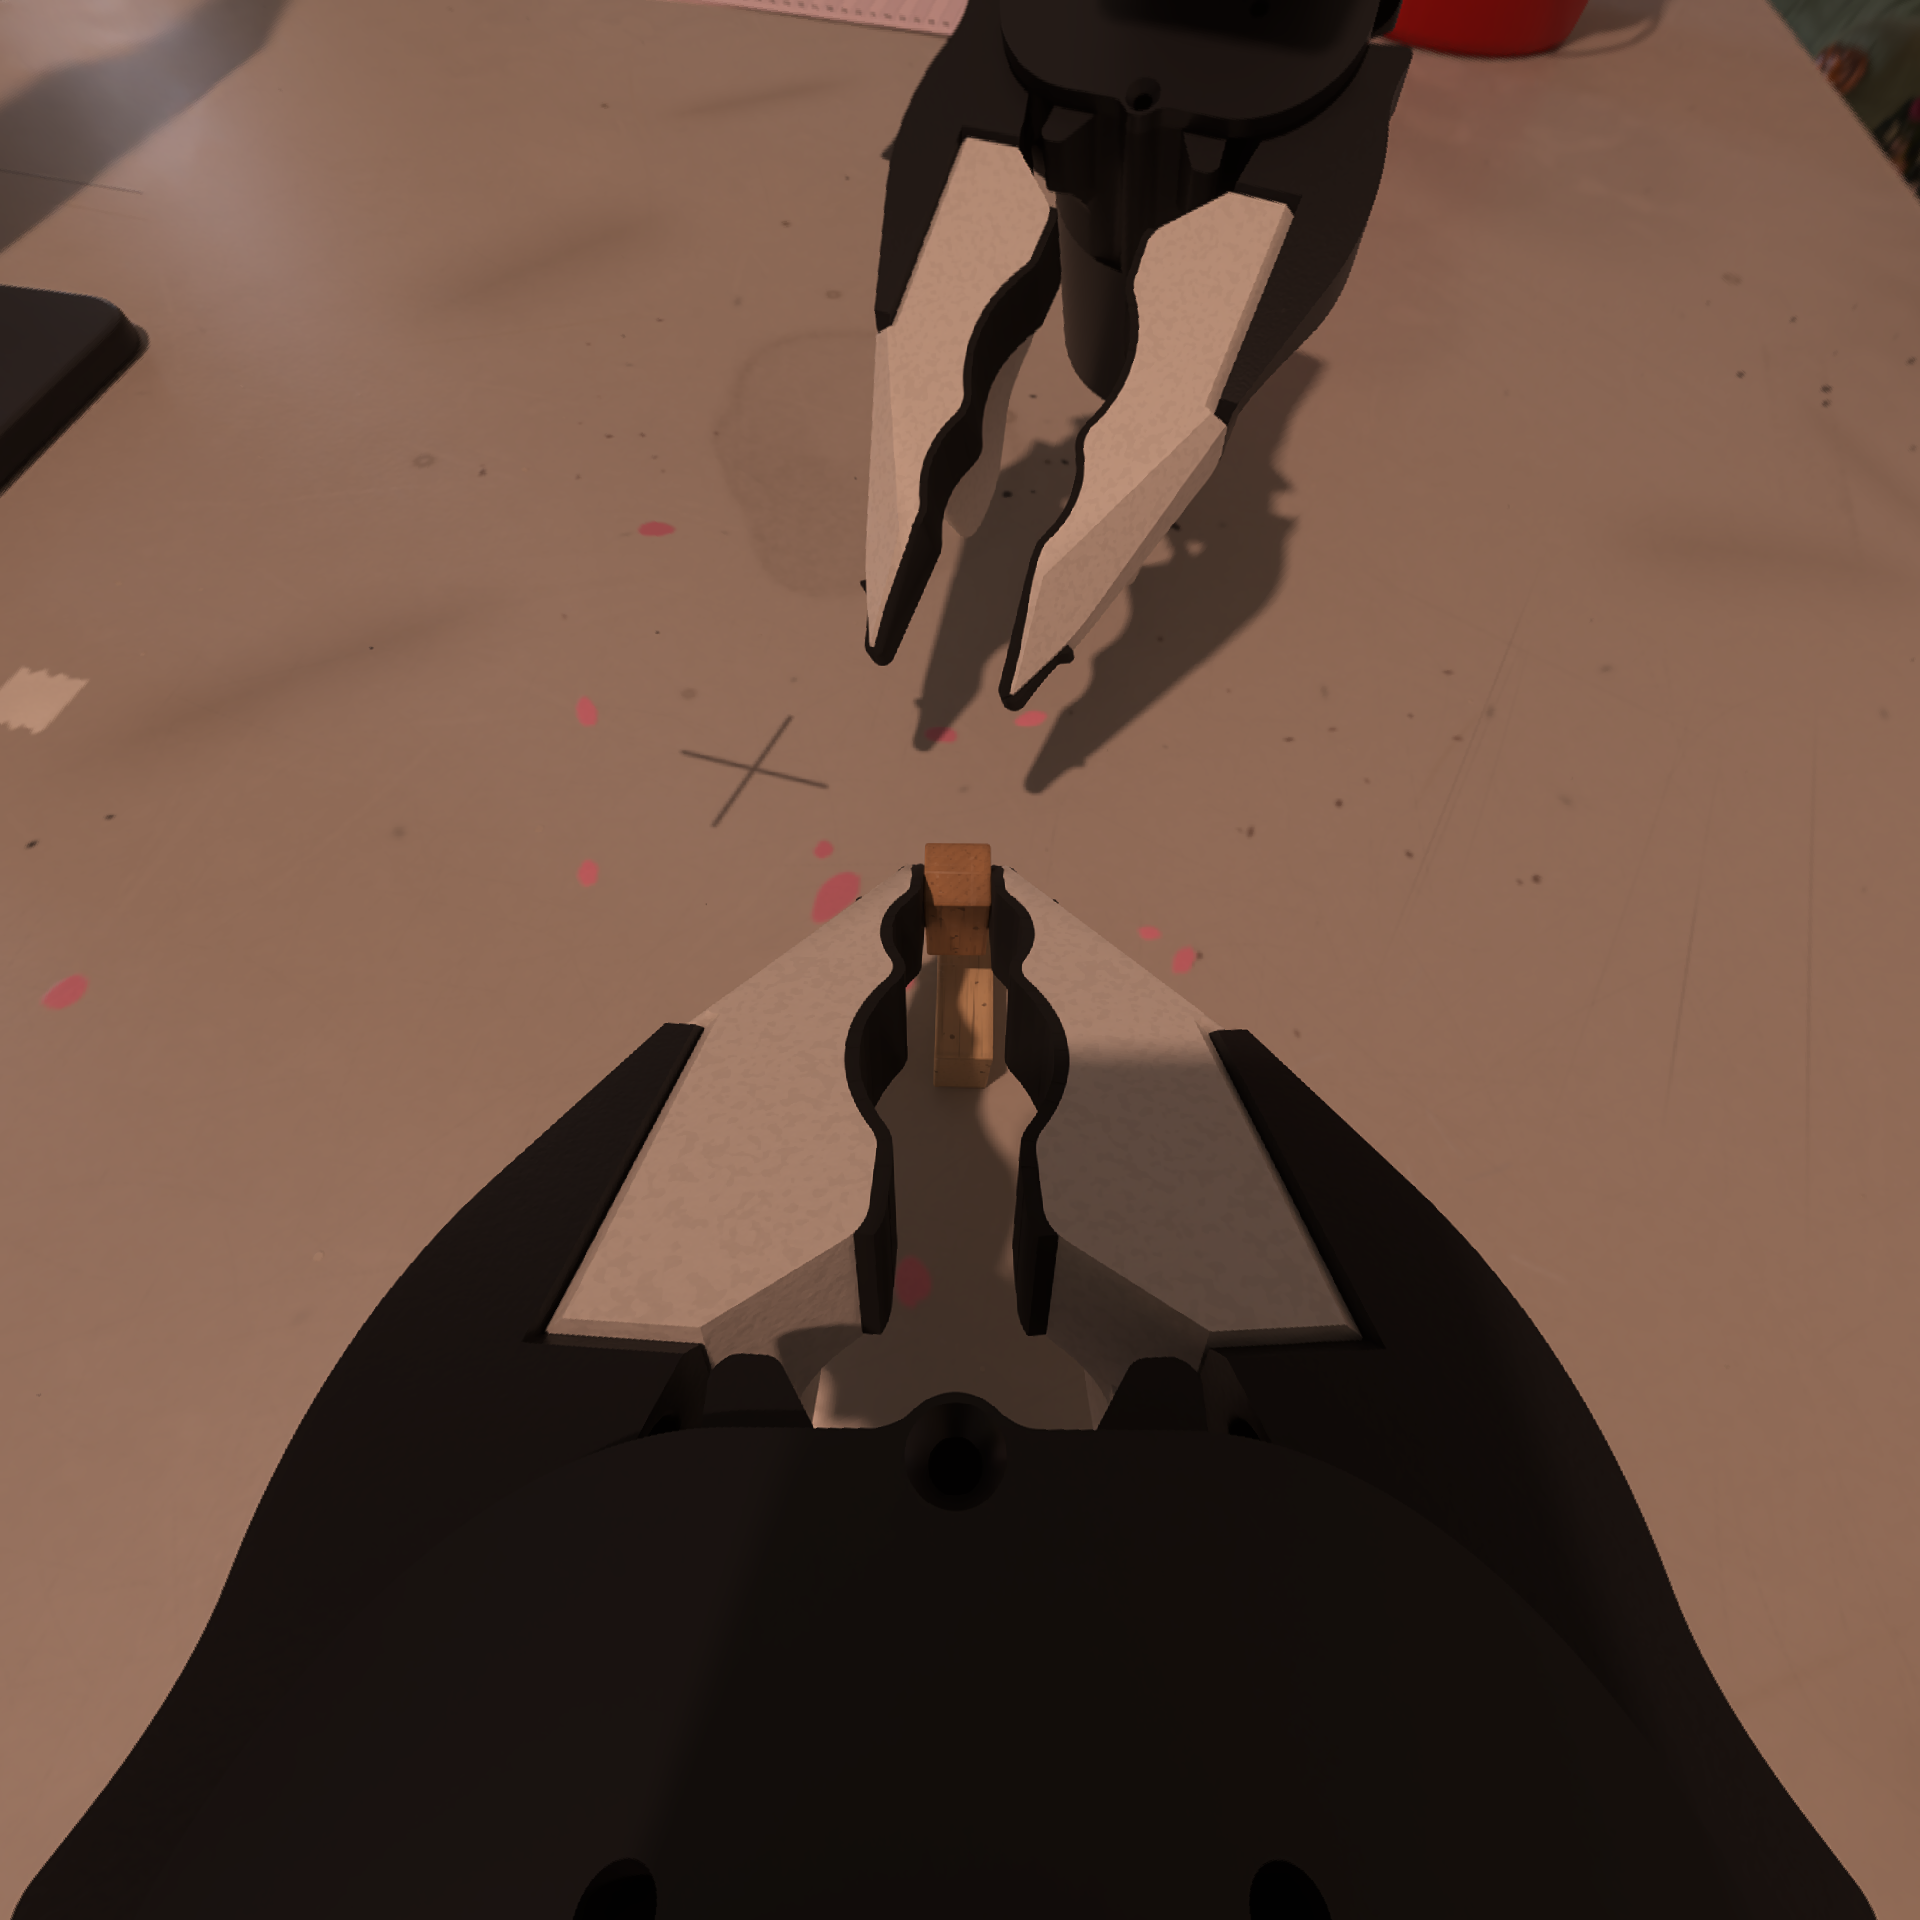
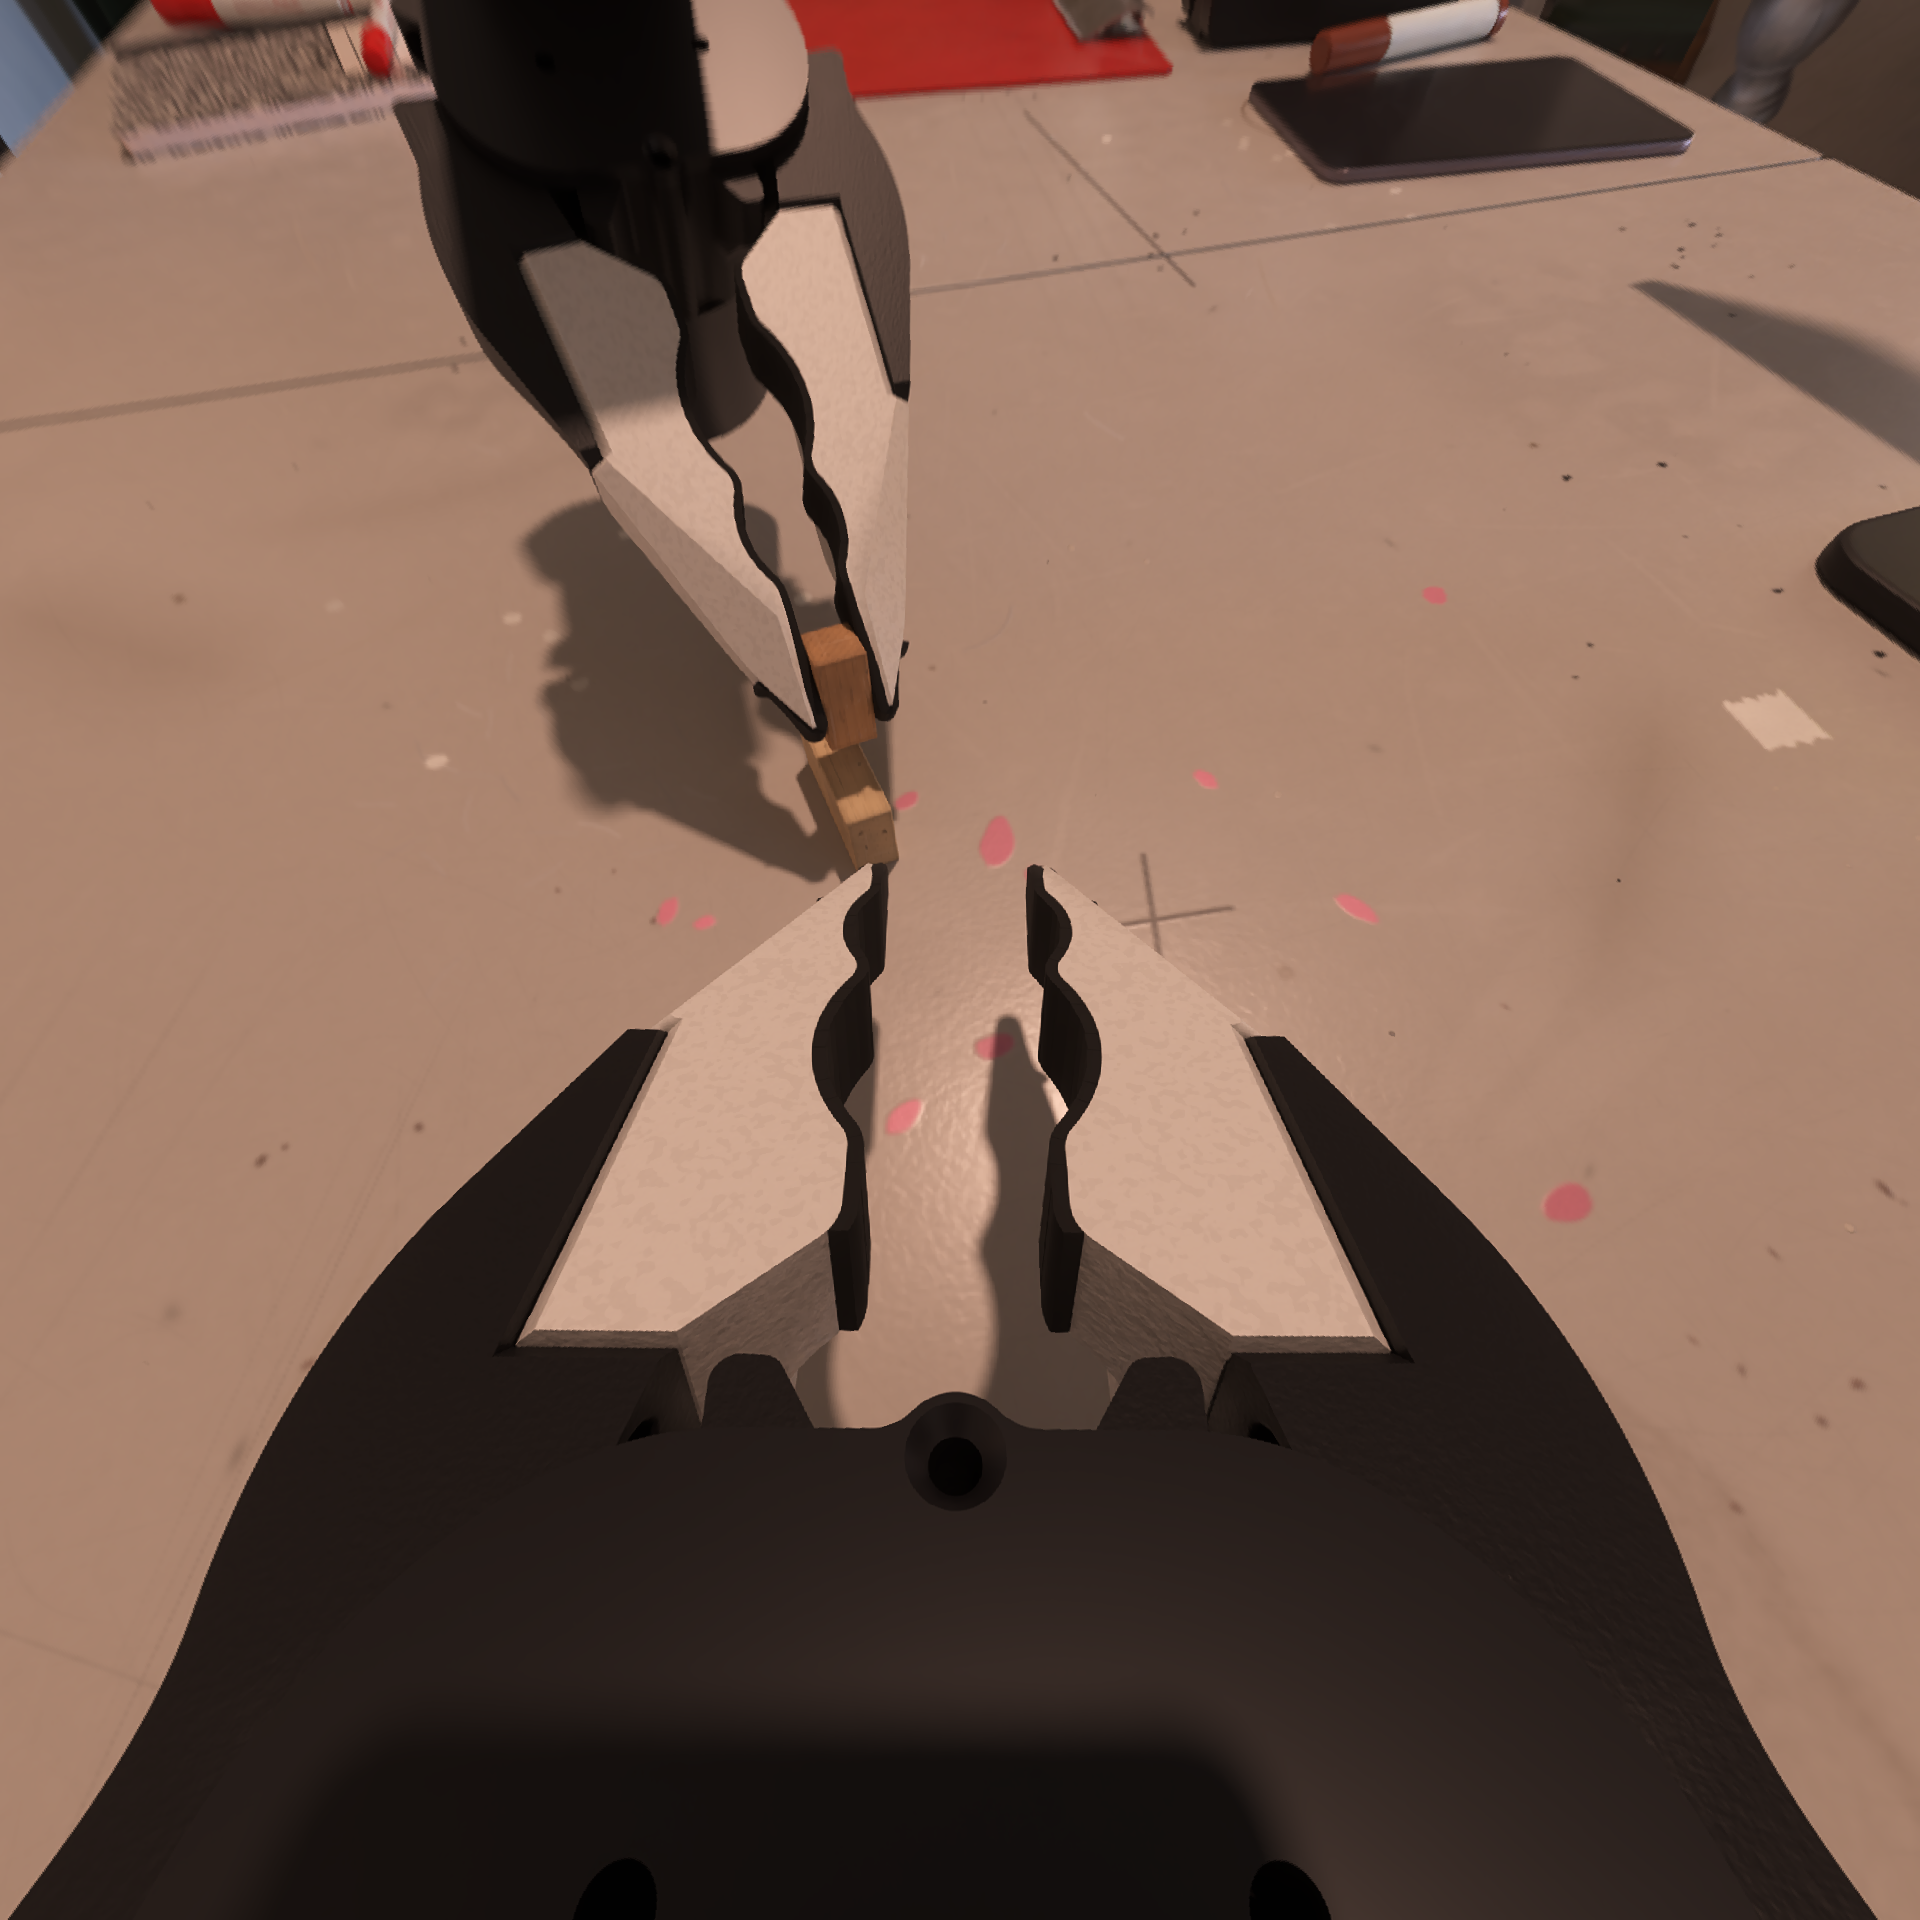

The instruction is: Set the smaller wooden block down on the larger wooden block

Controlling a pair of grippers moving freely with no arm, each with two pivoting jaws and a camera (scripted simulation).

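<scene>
My left gripper [image 1: 956, 883] is shut on the smaller wooden block [image 1: 957, 899], a darker tan block held at the fingertips. The larger, paler wooden block [image 1: 969, 1023] lies on the table just under it; whether the two touch I cannot tell. In the right wrist view the left gripper [image 2: 844, 707] holds the smaller block [image 2: 842, 698] right over one end of the larger block [image 2: 857, 805]. My right gripper [image 2: 956, 883] is open and empty, its tips just short of the larger block. It also shows in the left wrist view [image 1: 951, 670], facing the blocks from the far side.
The beige table [image 1: 1507, 790] bears pink spots and a pencilled cross [image 1: 753, 771]. A dark tablet [image 2: 1470, 114] and a red mat [image 2: 977, 42] lie at the back. A dark flat object [image 2: 1881, 582] sits at the right edge, a tape scrap [image 2: 1775, 719] near it.
</scene>
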